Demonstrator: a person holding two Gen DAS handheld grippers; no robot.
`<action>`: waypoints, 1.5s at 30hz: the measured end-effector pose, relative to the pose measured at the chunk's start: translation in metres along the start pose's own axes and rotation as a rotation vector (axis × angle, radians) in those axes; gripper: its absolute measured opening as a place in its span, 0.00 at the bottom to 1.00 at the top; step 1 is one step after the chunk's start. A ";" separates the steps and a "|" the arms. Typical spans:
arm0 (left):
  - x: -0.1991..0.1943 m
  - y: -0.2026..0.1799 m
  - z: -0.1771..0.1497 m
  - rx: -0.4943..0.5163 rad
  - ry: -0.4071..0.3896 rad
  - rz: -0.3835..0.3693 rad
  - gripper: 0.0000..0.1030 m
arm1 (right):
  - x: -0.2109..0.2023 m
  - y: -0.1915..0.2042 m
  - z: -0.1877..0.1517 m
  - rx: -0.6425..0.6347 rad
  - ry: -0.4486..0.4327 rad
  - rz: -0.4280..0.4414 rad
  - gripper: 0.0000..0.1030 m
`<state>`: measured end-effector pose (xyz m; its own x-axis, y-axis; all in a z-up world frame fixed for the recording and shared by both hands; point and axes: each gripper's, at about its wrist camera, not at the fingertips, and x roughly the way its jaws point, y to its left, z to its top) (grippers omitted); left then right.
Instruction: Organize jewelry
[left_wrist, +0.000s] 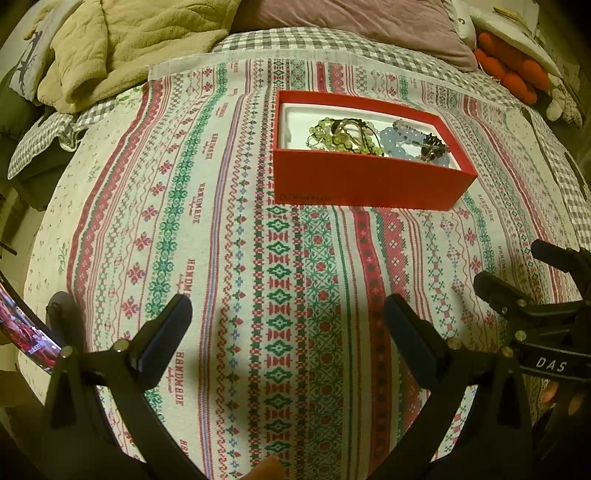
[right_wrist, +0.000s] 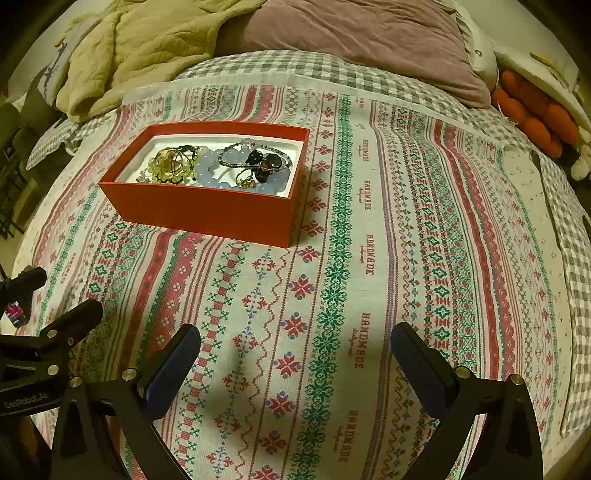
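A red box (left_wrist: 369, 181) (right_wrist: 207, 210) with a white lining sits on the patterned cloth (left_wrist: 229, 258) (right_wrist: 369, 258). Inside it lie a yellow-green bead bracelet (left_wrist: 328, 134) (right_wrist: 168, 162), pale blue beads (left_wrist: 399, 146) (right_wrist: 221, 173) and dark beads (left_wrist: 434, 144) (right_wrist: 264, 158), tangled together. My left gripper (left_wrist: 288, 310) hovers open over the cloth, well short of the box. Over the cloth to the box's right, my right gripper (right_wrist: 295, 339) is open too and holds nothing. Each gripper's fingers show at the edge of the other's view.
A beige quilted blanket (left_wrist: 122, 40) (right_wrist: 140, 44) lies bunched at the back left, a mauve pillow (left_wrist: 362, 22) (right_wrist: 369, 40) behind the box. Orange plush shapes (left_wrist: 513, 70) (right_wrist: 535, 114) sit at the far right. Grey checked bedding (right_wrist: 576, 295) borders the cloth.
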<state>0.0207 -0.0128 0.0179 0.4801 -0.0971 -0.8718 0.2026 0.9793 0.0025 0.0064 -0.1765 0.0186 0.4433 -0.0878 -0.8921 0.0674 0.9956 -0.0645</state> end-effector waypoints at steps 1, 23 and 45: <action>0.000 0.000 0.000 0.000 0.001 -0.001 1.00 | 0.000 0.000 0.000 0.000 0.000 0.001 1.00; 0.002 0.001 -0.001 -0.003 0.007 -0.004 1.00 | 0.001 -0.002 0.000 0.004 0.003 0.002 1.00; 0.002 0.003 -0.001 -0.005 0.008 -0.004 1.00 | 0.001 -0.003 -0.001 0.008 0.005 -0.001 1.00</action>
<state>0.0212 -0.0100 0.0160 0.4726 -0.1001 -0.8756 0.2001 0.9798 -0.0040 0.0054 -0.1797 0.0170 0.4392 -0.0883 -0.8941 0.0747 0.9953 -0.0615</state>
